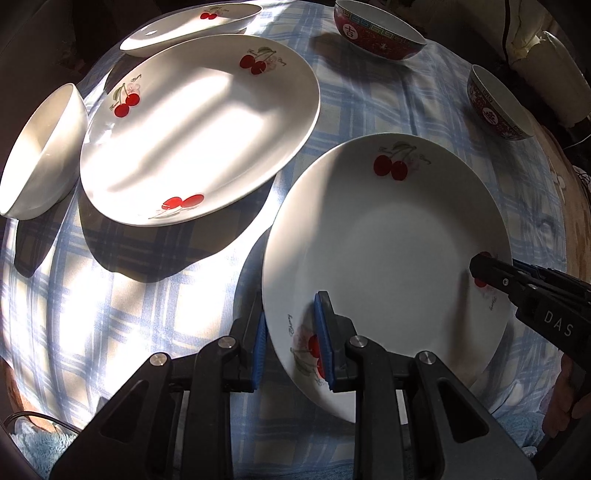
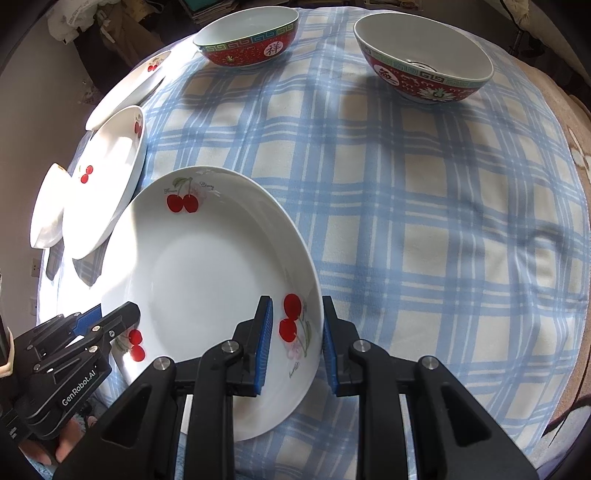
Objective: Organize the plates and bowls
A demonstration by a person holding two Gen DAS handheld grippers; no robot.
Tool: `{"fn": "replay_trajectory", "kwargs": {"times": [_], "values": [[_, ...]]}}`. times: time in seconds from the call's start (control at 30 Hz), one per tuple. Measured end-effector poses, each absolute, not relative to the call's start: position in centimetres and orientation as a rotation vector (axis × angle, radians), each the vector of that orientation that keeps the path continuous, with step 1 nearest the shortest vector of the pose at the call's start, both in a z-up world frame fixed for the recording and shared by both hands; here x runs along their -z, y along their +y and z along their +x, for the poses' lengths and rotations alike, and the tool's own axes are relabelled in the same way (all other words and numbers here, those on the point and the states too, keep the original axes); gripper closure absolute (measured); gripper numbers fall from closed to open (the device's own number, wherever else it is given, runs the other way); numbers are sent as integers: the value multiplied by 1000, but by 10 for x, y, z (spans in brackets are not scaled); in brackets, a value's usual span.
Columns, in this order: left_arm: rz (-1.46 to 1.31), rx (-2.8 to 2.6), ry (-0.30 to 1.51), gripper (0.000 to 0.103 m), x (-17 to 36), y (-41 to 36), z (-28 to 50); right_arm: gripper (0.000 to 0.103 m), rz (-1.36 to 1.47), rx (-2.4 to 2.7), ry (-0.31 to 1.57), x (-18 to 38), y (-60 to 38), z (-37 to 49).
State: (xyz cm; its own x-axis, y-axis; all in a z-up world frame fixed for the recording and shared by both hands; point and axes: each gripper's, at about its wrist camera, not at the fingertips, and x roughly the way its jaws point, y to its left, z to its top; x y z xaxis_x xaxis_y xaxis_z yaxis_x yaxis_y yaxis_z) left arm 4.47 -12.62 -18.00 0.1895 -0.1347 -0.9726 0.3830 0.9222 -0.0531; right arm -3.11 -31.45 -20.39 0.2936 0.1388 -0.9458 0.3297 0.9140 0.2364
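We hold one cherry-print plate point(image 1: 388, 266) between us above the blue checked cloth point(image 1: 147, 295) that covers the tabletop, and from the left the scene reads in order: a plain white bowl point(image 1: 40, 155) at the cloth's edge, just beside it a larger cherry plate point(image 1: 199, 129) in hard sunlight with a third plate point(image 1: 192, 26) behind it, then our carried plate, and at the far right two red patterned bowls point(image 2: 247, 40) standing well apart. Our left tool point(image 1: 291, 339) is closed narrow over the plate's near-left rim, one blue pad on the upper face and one beneath; our right tool point(image 2: 297, 343) clamps the opposite rim the same way, beside a pair of painted cherries. Two grips on opposite edges look chosen to keep a wide, shallow dish from tipping while it travels. The plate faces up, roughly level, perhaps slightly tilted; being round it has no true long axis, though the line between our two grips runs across it from left to right. We judge it is bound for the sunlit plate, to begin a stack, with the bowls not yet gathered
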Motion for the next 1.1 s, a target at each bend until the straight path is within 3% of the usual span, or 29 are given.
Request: {"fn": "replay_trajectory", "kwargs": {"times": [0.57,0.67,0.73,0.77,0.93,1.0,1.1], "values": [[294,350,1316,78,173,-133,41,75,374,121,1272,199,-313,-25],[336,356,1291,77,161,-133,36,70,335,127,1242,188,-311,-23],[337,358,1277,69,150,-128,34,55,327,126,1213,181,-311,-21],[334,355,1271,64,144,-126,34,52,323,122,1199,177,-311,-20],[352,307,1173,24,110,-108,37,31,307,104,1125,155,-305,-9],[320,295,1178,16,101,-100,47,26,282,98,1092,144,-300,-3],[301,236,1177,13,95,-83,65,9,244,93,1044,130,-293,5]]}}
